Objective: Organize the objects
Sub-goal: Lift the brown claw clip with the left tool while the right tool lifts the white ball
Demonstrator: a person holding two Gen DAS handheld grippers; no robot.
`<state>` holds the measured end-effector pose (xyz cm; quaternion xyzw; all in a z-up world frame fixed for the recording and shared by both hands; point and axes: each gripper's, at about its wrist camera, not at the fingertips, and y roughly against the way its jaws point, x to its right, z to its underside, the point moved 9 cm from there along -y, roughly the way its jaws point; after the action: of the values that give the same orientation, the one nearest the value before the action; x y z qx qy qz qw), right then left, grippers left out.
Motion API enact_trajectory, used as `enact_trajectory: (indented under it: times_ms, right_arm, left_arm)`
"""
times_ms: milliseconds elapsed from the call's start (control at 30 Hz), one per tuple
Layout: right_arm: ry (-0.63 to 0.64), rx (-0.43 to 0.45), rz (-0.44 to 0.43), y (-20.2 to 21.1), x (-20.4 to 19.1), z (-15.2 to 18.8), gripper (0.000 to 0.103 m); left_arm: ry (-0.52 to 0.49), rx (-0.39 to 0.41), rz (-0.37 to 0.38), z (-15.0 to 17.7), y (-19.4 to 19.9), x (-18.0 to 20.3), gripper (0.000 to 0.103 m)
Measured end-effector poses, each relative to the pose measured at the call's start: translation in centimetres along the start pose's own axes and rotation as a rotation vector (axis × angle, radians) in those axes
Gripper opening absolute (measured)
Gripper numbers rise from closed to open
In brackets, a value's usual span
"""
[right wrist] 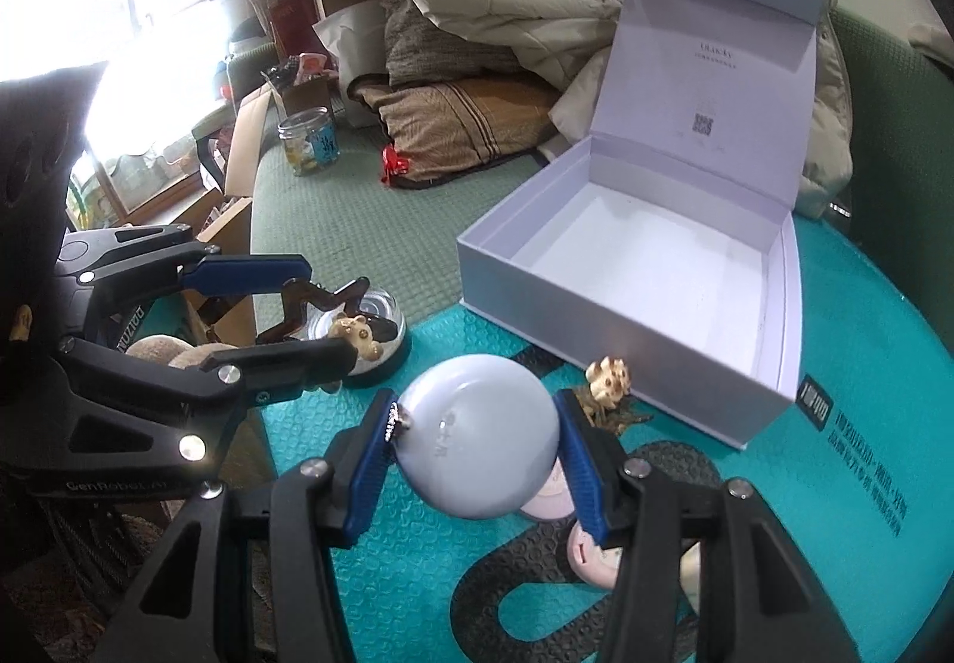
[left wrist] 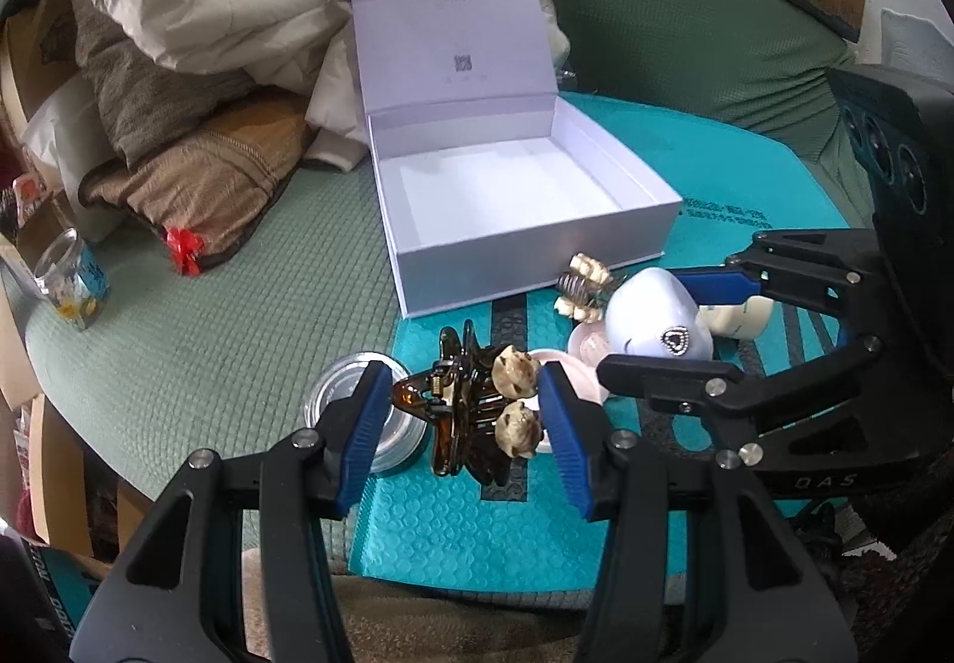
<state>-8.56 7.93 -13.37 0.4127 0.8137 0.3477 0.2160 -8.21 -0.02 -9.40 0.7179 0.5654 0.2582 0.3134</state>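
Pale case (right wrist: 480,439) hides pink compacts (right wrist: 590,550) — tool-gripped

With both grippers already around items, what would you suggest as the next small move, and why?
Probably lift the right gripper with the pale round case and carry it over the open white box. Its pads look pressed against the case, and the box is empty. The left gripper brackets the brown hair claw.

Left gripper (left wrist: 459,412) is reaching forward with its blue pads (left wrist: 364,433) closing against the hair clip (left wrist: 471,412) between them. Right gripper (right wrist: 480,448) is pressing both pads on the round pale case (right wrist: 480,445) between its fingers.
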Motion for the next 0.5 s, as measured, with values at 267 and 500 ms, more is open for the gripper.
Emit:
enact_trajectory:
  times_ms: [267, 500]
  right_arm:
    - [0.032, 0.005, -0.001, 1.0, -0.3, -1.5, 0.053]
    - [0.038, 0.005, 0.016, 1.1, 0.3, -3.0, 0.053]
  left_arm:
    - [-0.012, 0.012, 0.000, -1.2, 1.0, -0.1, 0.049]
    - [-0.018, 0.021, -0.008, -2.5, 1.6, -0.7, 0.049]
